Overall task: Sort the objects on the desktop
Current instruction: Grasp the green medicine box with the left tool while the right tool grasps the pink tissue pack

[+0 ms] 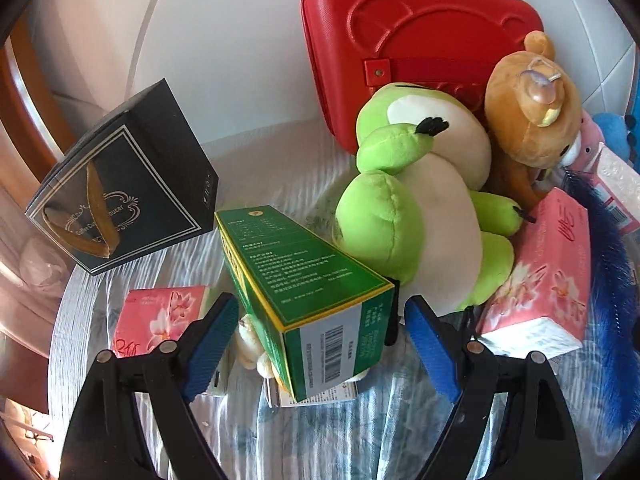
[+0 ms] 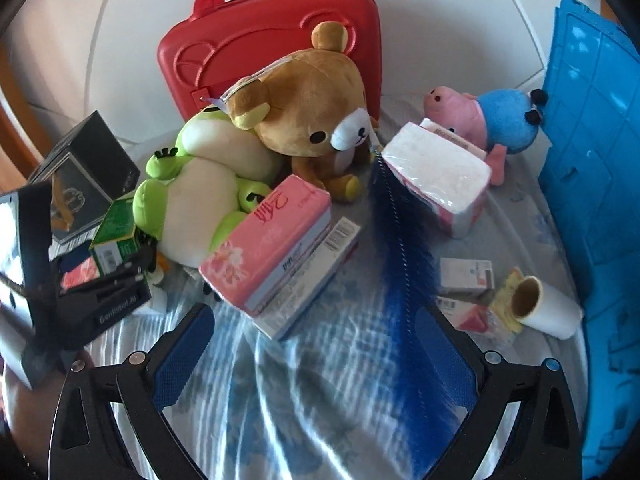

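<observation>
1. Left gripper [image 1: 322, 328]: jaws wide, blue pads either side of the green carton [image 1: 308, 276] but clear of its faces; nothing held.
2. Right gripper [image 2: 314, 354]: jaws wide, empty, above bare cloth near the front edge of the desk [image 2: 320, 420].
3. Green carton: long printed box, lying tilted with its barcode end toward the front edge, propped on small items beneath. Probably light and stiff; thin card likely to dent under a hard squeeze. Best hold judged across the two long side faces near the barcode end.
4. Frog plush [image 1: 416, 216]: soft, bulky, touching the carton's far right side; leans on the bear plush [image 1: 532, 120]. Likely to catch the right pad during a grasp.
5. Red case [image 1: 416, 44]: upright at the back edge, behind both plush toys.
6. Black box [image 1: 124, 184]: tilted, back left, apart from the carton.
7. Pink tissue pack [image 1: 160, 320]: flat at front left, just beside the left pad; soft, film-wrapped, slippery.
8. Second pink tissue pack [image 2: 268, 240]: resting on a white carton [image 2: 312, 280], mid-desk.
9. Blue feather duster [image 2: 404, 248]: lying front to back across the middle.
10. Wrapped tissue bundle [image 2: 440, 176], pig plush [image 2: 480, 116]: back right.
11. Paper roll [image 2: 548, 308] and small boxes [image 2: 466, 276]: right edge, beside the blue crate [image 2: 592, 160].
</observation>
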`<state>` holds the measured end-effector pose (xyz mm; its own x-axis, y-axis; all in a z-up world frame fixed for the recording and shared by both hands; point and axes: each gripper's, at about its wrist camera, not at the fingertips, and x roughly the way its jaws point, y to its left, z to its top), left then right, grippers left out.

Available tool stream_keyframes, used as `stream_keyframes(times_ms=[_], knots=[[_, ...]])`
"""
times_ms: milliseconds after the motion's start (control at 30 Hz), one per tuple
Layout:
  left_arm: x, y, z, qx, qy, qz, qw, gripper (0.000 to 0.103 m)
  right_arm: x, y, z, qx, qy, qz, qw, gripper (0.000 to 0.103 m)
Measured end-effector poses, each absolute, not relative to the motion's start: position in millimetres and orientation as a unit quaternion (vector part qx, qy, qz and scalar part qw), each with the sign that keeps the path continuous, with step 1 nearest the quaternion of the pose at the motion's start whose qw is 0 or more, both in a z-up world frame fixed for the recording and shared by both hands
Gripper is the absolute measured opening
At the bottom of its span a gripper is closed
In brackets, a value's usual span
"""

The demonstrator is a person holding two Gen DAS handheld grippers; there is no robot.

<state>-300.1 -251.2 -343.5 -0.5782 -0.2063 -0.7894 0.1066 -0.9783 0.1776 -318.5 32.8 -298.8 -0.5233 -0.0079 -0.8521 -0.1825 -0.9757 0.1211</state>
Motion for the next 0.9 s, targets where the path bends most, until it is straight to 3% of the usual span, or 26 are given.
stream_keyframes(times_ms=[467,533,600,667,900], knots=[[-308.7,-284.7,-351.8,0.447,-0.015,-0.888,0.108,0.085,-403.1,4.9,-370.4,-0.558,0.140,0.813,0.089,0.096],[-308.9,-285.3,-350.6,0.442,-0.016,-0.891,0.101,0.067,-404.6,5.2,-371.1,-0.556,0.124,0.816,0.096,0.093],[-306.7,-287.1,-349.5,0.438,-0.017,-0.894,0.096,0.064,-403.6,3.9,-365.2,-0.549,0.119,0.823,0.085,0.068],[-301.2,-286.9,-347.8,0.433,-0.015,-0.897,0.088,0.062,-400.2,4.5,-359.9,-0.549,0.122,0.823,0.077,0.060],[-264.3,-284.6,-330.4,0.409,-0.015,-0.908,0.088,0.057,-365.6,5.8,-348.7,-0.554,0.129,0.821,0.048,0.059]])
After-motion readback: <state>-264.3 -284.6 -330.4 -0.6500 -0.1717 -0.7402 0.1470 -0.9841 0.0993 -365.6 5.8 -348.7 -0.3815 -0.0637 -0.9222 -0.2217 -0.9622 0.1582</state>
